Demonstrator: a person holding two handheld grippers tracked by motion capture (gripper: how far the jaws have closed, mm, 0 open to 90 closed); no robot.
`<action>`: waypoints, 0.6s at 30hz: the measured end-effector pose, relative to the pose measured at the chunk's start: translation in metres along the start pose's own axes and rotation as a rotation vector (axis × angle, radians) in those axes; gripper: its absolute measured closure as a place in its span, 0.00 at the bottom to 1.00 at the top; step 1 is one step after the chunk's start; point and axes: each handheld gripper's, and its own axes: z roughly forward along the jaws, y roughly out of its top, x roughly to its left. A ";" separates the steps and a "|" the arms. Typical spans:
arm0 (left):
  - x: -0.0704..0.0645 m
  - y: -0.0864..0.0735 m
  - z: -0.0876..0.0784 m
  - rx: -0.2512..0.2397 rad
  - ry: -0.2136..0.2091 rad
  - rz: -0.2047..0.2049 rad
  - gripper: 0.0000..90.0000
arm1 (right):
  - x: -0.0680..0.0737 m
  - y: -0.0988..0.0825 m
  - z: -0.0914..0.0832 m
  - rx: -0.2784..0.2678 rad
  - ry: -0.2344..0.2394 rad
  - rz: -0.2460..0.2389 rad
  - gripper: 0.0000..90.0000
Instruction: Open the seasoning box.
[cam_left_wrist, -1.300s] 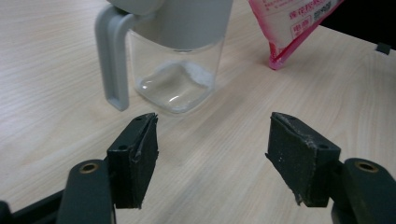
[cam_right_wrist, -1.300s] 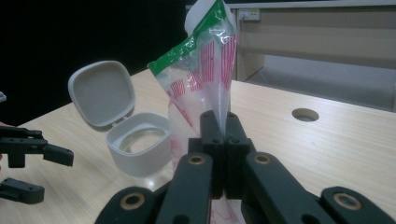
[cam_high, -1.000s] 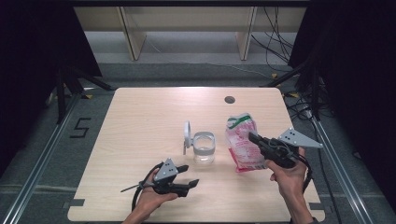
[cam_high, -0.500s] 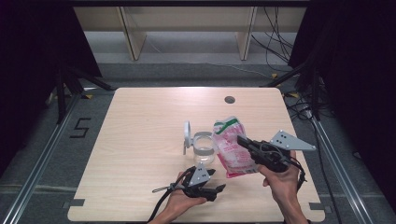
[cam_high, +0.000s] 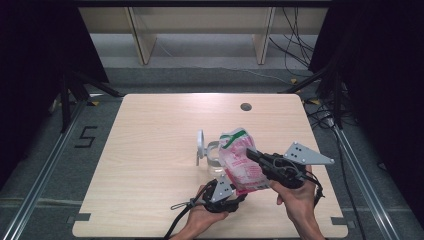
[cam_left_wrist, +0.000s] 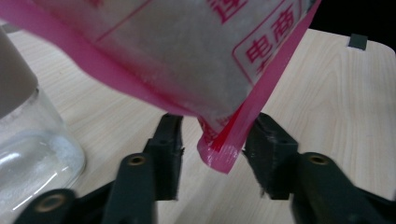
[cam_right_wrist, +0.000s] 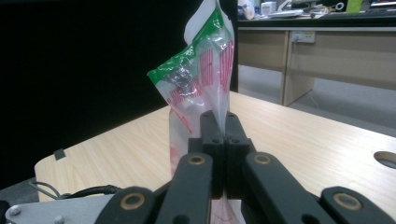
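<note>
While the wooden table (cam_high: 150, 150) carries only a few items, the work centres on its near right part. The pink plastic bag (cam_high: 243, 162) hangs above the tabletop, tilted, with its green-edged top toward the far side and its lower corner toward the person. It sits just beside, and partly in front of, the glass jar (cam_high: 214, 159), whose hinged lid (cam_high: 200, 144) stands open on the left.

The right gripper (cam_high: 252, 155) is clamped tight on the bag's side, film pinched between the pads (cam_right_wrist: 212, 140). The left gripper (cam_left_wrist: 212, 144) sits below, and its jaws have just been closing around the bag's bottom corner. That corner lies between them, but a gap remains on each side, so no grip exists yet.

The bag is judged to be soft, thin film holding white powder: moderately light, limp, and likely slippery under hard pads. The load will shift toward whichever end is lowest. The flat sealed seam at the bottom corner is the soundest hold, since it is doubled film with no contents behind it. Gripping the filled belly risks slipping or bursting. The jar is fragile glass and stands close to the swinging bag.
</note>
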 end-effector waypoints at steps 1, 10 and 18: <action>-0.002 0.000 0.001 -0.003 0.021 0.004 0.74 | 0.001 0.000 0.000 -0.003 -0.007 0.005 1.00; -0.006 0.008 0.009 -0.033 0.102 -0.019 0.89 | -0.010 0.005 0.000 -0.006 -0.075 -0.015 1.00; -0.011 0.013 0.021 -0.054 0.116 -0.108 0.89 | -0.023 0.012 0.013 0.030 -0.105 -0.013 1.00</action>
